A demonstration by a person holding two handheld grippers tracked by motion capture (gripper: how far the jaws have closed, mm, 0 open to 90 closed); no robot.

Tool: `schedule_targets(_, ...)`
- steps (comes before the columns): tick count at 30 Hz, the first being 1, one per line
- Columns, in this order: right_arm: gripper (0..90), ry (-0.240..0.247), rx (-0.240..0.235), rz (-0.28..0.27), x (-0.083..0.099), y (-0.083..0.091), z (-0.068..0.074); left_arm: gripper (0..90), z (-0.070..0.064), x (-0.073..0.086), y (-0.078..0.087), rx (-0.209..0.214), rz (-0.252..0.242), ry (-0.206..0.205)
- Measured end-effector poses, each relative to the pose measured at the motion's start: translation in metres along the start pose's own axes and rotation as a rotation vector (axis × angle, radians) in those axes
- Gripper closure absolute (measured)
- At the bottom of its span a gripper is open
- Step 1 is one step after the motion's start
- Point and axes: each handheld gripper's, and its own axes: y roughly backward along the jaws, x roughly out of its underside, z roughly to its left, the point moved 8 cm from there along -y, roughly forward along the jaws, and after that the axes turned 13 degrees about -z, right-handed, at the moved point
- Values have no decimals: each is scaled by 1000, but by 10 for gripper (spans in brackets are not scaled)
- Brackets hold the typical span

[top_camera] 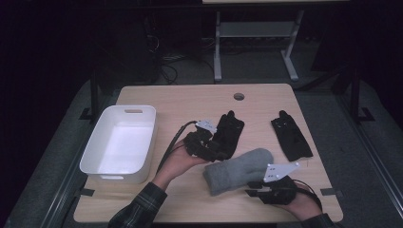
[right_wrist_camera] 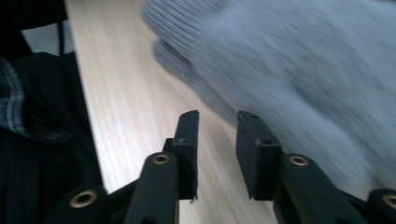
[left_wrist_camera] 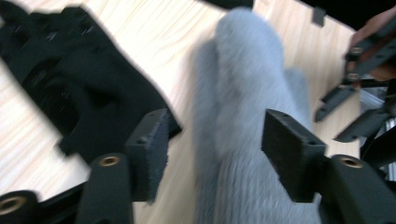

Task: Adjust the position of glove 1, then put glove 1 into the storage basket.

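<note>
**Closing in on the grey mitten from two sides**

Hovering at the centre of the high view, the left gripper [top_camera: 216, 151] sits over the near end of a black glove [top_camera: 229, 133], just up and left of the grey mitten [top_camera: 240, 170]. In the left gripper view its jaws stand wide apart with nothing between the pads; the mitten [left_wrist_camera: 247, 121] runs up the middle of that frame between and beyond them, and the black glove [left_wrist_camera: 79, 88] fills the upper left, its edge just beside the left-hand jaw. The right gripper [left_wrist_camera: 345, 109] shows at the right edge there, near the mitten's far side.

The right gripper [top_camera: 259, 189] lies at the lower right of the high view, just beside the mitten's lower right edge. Its jaws stand narrowly apart and hold nothing; in the right gripper view the mitten [right_wrist_camera: 299, 65] spreads across the upper right, blurred, just ahead of the pads, over bare table [right_wrist_camera: 121, 107].

A second black glove [top_camera: 291, 137] lies well apart in the right of the high view. A white bin [top_camera: 122, 142] stands on the table's [top_camera: 190, 99] left side.

The mitten is fuzzy grey, its ribbed cuff towards the lower left of the high view, lying flat and slanted on the wood.
</note>
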Motion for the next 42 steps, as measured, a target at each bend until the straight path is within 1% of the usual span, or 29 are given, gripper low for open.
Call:
schedule_targets(2,645,-17,27,-2,5,8,-8,357,-3,-6,-7,13,-7,-9)
schedule_targets(3,618,-11,44,-9,7,11,-13,351,-4,-8,-12,20,-13,-10)
schedule_targets(4,590,-23,61,-7,9,15,-17,344,-5,-9,-16,24,-14,-8)
schedule_targets(6,524,-30,104,-14,13,22,-27,317,-6,-10,-25,24,-7,-10)
schedule_targets(9,447,-49,161,-21,19,32,-41,297,-8,-10,-37,35,10,-12)
schedule_targets(10,419,-52,183,-18,21,36,-46,291,-8,-9,-40,38,24,-23)
schedule_targets(11,396,-63,202,-17,24,38,-51,287,-9,-9,-44,39,28,-24)
schedule_targets(15,332,-84,258,-13,32,42,-68,277,-8,-6,-55,39,45,-13)
schedule_targets(17,318,-97,269,-4,35,41,-72,274,-7,-3,-59,42,55,-8)
schedule_targets(18,306,-91,273,1,36,41,-74,275,-6,-2,-60,40,64,-8)
schedule_targets(19,299,-97,278,1,36,40,-75,272,-6,0,-62,37,70,-7)
schedule_targets(24,249,-101,307,4,39,38,-84,253,-4,9,-68,12,116,-27)
schedule_targets(27,238,-113,321,9,41,37,-88,242,-1,14,-71,-4,147,-42)
schedule_targets(28,238,-115,324,11,42,37,-89,238,0,16,-73,-7,161,-54)
schedule_targets(30,232,-117,329,12,43,37,-90,224,0,18,-75,-1,173,-67)
schedule_targets(31,231,-121,331,14,43,37,-91,221,-1,17,-75,0,177,-66)
schedule_targets(33,232,-124,334,11,44,38,-92,221,-3,13,-74,1,157,-63)
schedule_targets(35,231,-131,338,10,44,39,-92,221,-6,5,-71,17,126,-54)
schedule_targets(36,232,-131,340,8,44,40,-92,220,-9,3,-71,25,120,-59)
schedule_targets(38,232,-130,340,7,44,41,-91,205,-13,2,-73,38,134,-71)
schedule_targets(40,231,-131,341,10,45,40,-91,184,-14,6,-78,45,169,-88)
schedule_targets(42,230,-129,339,9,45,40,-91,174,-12,10,-83,44,193,-84)
